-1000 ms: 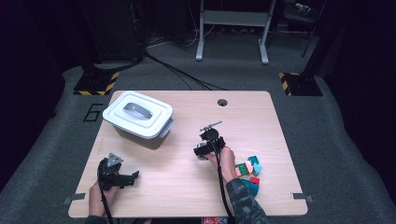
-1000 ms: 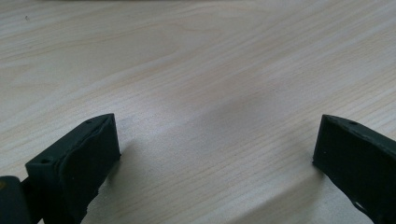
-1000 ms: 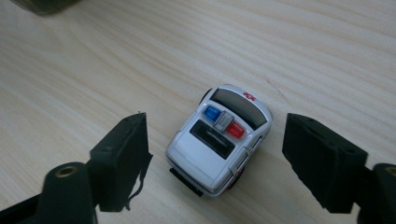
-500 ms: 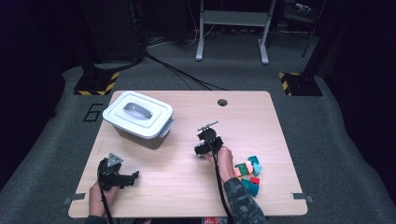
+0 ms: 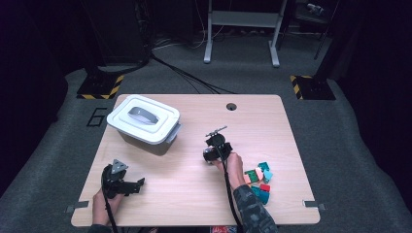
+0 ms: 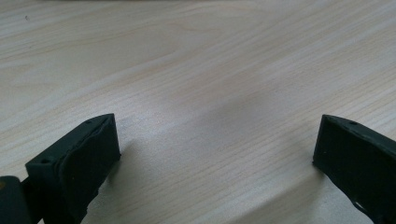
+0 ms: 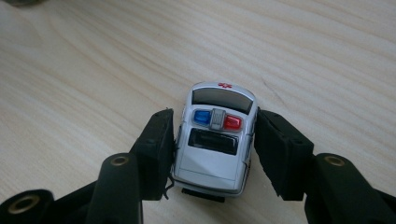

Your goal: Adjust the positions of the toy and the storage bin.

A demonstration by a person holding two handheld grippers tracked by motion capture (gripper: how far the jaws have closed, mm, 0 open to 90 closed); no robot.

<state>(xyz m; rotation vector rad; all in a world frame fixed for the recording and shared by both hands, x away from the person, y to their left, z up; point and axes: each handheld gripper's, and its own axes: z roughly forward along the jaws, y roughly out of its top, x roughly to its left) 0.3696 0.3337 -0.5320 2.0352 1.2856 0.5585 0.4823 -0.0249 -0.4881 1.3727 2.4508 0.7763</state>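
Note:
A small silver toy car (image 7: 214, 156) with a blue and a red roof light stands on the wooden table (image 5: 194, 189), nose pointing away from me. My right gripper (image 7: 215, 115) has just been closing, and its black pads now touch both sides of the car. In the high view that right gripper (image 5: 214, 149) is near the table's middle, held by a hand. My left gripper (image 5: 132, 185) rests at the front left. Its jaws stand wide apart over bare wood in the left gripper view (image 6: 215, 126).
A white lidded box (image 5: 144, 121) with a grey handle stands at the back left. A pile of several coloured bricks (image 5: 260, 179) lies just right of the right hand. A cable hole (image 5: 231, 106) is near the far edge.
The right gripper's jaws look drawn in a little closer than before. Both hands keep their places.

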